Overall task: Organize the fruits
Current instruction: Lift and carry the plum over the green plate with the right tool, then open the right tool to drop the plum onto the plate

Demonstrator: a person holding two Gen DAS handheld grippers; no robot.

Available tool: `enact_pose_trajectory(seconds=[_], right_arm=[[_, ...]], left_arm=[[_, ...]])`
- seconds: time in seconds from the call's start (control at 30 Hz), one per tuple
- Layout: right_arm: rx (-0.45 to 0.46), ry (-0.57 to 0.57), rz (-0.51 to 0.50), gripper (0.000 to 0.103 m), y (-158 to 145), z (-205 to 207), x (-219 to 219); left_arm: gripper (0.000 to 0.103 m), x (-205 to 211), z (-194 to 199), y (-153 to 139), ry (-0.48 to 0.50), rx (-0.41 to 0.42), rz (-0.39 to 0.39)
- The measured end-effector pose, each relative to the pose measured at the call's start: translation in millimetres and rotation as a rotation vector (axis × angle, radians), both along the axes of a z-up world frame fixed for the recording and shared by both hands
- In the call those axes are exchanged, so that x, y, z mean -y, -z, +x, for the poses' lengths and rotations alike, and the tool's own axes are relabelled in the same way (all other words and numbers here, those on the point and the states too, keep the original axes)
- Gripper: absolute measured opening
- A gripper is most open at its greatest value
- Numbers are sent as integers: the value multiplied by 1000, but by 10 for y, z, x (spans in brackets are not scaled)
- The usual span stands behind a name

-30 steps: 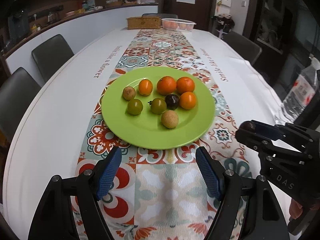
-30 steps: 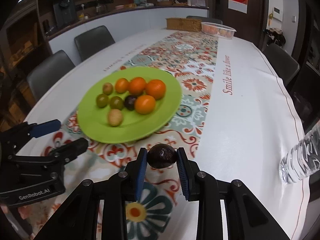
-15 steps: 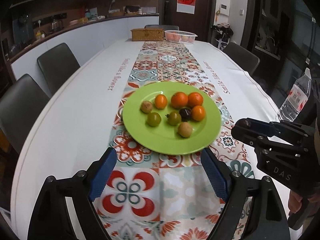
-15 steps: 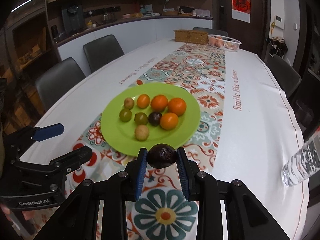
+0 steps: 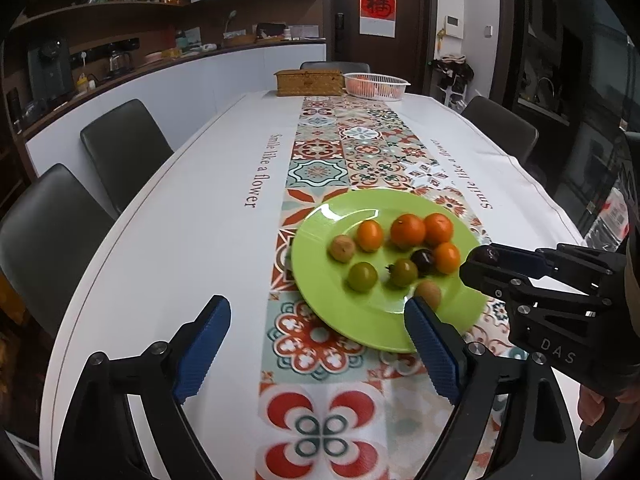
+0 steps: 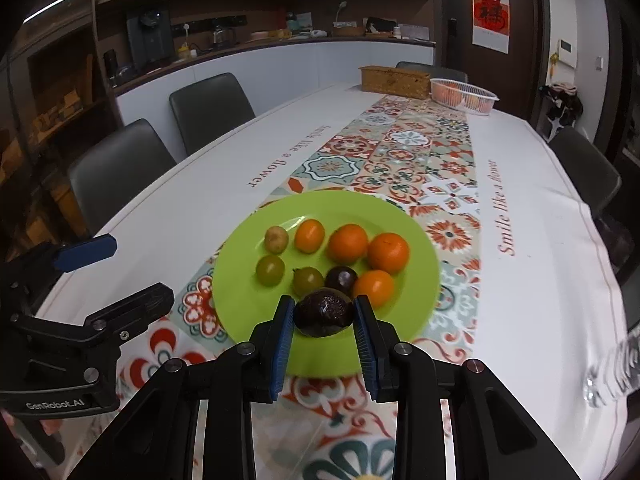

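Dark wrinkled fruit sits pinched between the two blue pads of the right gripper, above the near rim of the green plate. Whether the fruit touches the plate cannot be told.

On the plate: four orange fruits toward the far and right side, two green ones left of centre, a small dark round fruit just behind the held one, a tan fruit at the far left. A second tan fruit shows only in the left wrist view, near the plate's front edge.

Left gripper: jaws spread wide, nothing between them, hovering over the patterned runner just left of the plate; its right pad overlaps the plate rim in view.

The plate lies on the runner, in the middle of the table. White cloth lies bare on both sides of it. At the far end, a wicker box and a white basket holding orange fruit. Water bottle at the right edge, blurred. Dark chairs line the left side.
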State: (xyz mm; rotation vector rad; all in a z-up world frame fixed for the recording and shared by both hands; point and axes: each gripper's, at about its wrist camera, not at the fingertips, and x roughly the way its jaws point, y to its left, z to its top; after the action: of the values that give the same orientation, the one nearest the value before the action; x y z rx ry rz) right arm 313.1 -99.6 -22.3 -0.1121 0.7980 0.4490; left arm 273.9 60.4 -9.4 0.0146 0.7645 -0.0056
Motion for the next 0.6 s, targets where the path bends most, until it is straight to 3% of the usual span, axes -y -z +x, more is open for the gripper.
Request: enact_pose_trajectory(seconds=[0.6], right_arm=[[-4, 2, -18, 34, 122, 531, -262]], left_arm=[[89, -119, 343, 63, 17, 1, 33]])
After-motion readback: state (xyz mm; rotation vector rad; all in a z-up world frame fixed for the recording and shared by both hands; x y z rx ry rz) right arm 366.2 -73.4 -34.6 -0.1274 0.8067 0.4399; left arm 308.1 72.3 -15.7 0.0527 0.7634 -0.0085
